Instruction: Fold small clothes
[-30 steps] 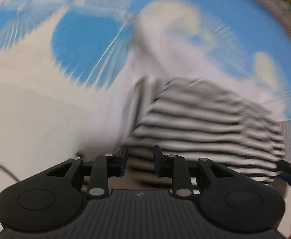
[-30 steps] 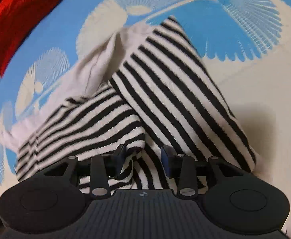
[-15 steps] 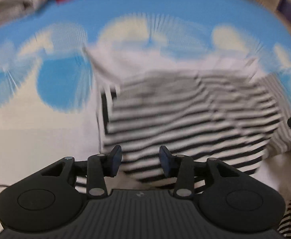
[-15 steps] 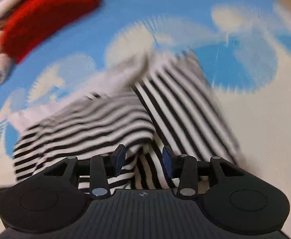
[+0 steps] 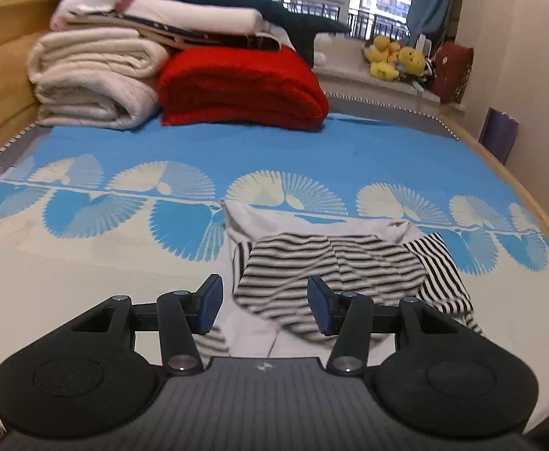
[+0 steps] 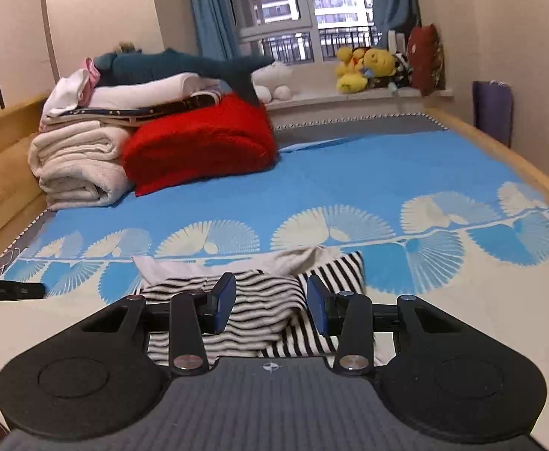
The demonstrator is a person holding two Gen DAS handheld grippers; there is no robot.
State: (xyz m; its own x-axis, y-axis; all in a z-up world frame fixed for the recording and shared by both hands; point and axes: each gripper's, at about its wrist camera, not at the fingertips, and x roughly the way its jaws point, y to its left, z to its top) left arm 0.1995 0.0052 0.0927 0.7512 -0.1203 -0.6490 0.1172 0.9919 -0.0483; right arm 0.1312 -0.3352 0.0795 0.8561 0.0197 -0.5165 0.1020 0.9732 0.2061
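In the left wrist view, at the upper left of the frame, we see folded cream blankets (image 5: pixel 94 82) stacked against the wooden bed frame, with a red blanket (image 5: pixel 240 90) just beside them toward the centre; we judge they are piled at the far end to leave the near part of the bed (image 5: pixel 349 150) free for folding; below centre, our left tongs (image 5: pixel 265 300) hang with jaws spread wide and nothing between them, raised above the near edge of the striped garment (image 5: pixel 330 270); the garment lies in the lower middle of the frame on the blue and cream bedspread, partly doubled over, its pale inner side showing at the far edge and a striped part sticking out to the right; it looks bunched, so we judge the fold is not finished.

In the right wrist view, the same garment sits at the lower centre, directly beyond our right tongs (image 6: pixel 270 302), which also stand parted and empty above it; at the upper right, yellow plush toys (image 6: pixel 364 65) rest on the window sill, well apart from the work; we judge both tongs are spread in readiness to take new edges.
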